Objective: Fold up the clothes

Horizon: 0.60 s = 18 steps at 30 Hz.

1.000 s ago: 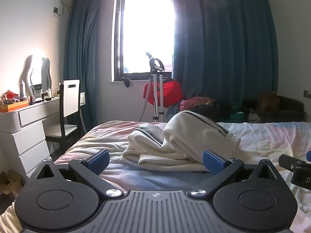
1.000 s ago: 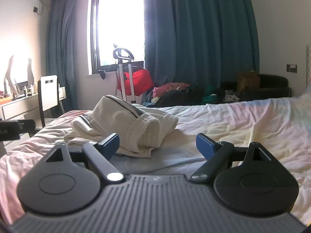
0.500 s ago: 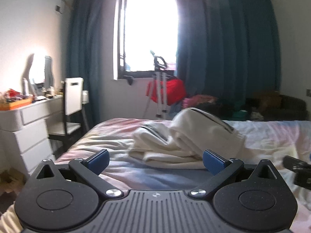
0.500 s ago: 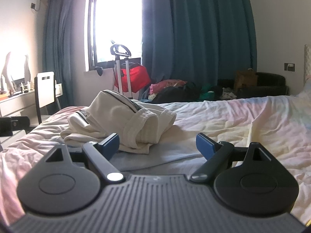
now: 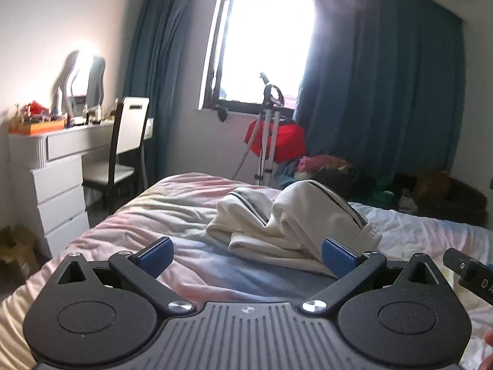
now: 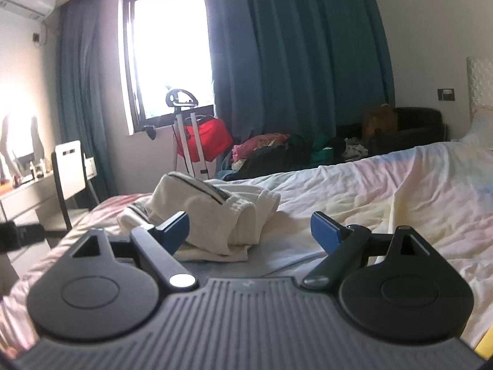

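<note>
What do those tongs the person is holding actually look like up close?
Both tongs, left and right, look alike: a ribbed grey body, two black rounded plates with triangular cut-outs, black link arms on silver pivot screws, and blue pads at the fingertips. No cables or sleeves show.
</note>
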Tool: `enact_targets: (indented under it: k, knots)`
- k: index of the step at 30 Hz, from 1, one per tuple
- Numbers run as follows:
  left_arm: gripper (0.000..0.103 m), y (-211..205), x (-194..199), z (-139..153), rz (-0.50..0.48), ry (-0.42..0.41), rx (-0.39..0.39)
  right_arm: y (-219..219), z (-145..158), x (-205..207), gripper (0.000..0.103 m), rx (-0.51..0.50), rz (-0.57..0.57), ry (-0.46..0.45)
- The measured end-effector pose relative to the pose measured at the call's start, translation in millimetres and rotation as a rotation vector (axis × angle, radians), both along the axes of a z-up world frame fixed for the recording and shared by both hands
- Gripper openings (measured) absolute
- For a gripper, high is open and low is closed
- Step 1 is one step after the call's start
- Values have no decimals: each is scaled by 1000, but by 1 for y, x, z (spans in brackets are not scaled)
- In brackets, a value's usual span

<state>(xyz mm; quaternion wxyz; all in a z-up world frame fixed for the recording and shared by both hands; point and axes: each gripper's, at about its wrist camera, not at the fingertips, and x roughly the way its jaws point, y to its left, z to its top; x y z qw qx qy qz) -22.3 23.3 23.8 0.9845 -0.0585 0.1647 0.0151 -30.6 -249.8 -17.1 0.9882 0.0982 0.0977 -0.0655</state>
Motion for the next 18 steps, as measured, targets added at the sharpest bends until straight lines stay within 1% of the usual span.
enact_targets:
  k: [1, 3, 6, 9, 11, 13, 16, 18]
  knots:
    - [103, -2, -1, 2, 3, 0, -1, -1, 3, -1, 87, 4, 0, -4]
    - [103, -8, -5, 1, -10, -29, 39, -4, 7, -3, 87, 12, 0, -13]
    - [103, -23, -2, -16, -65, -59, 124, -10, 19, 1, 87, 11, 4, -24]
    - [103, -37, 13, -35, -127, -9, 141, -18, 31, 14, 87, -4, -3, -31]
    - [103, -49, 29, -48, -152, 34, 148, -28, 33, 28, 87, 16, -9, -3]
    - [103, -63, 50, -57, -167, 84, 166, -38, 31, 37, 87, 34, -26, 26]
    - [103, -89, 79, -68, -189, 84, 226, -56, 18, 39, 87, 51, -37, 15]
    - [103, -109, 97, -78, -209, 66, 293, -70, 4, 41, 87, 83, -41, 21]
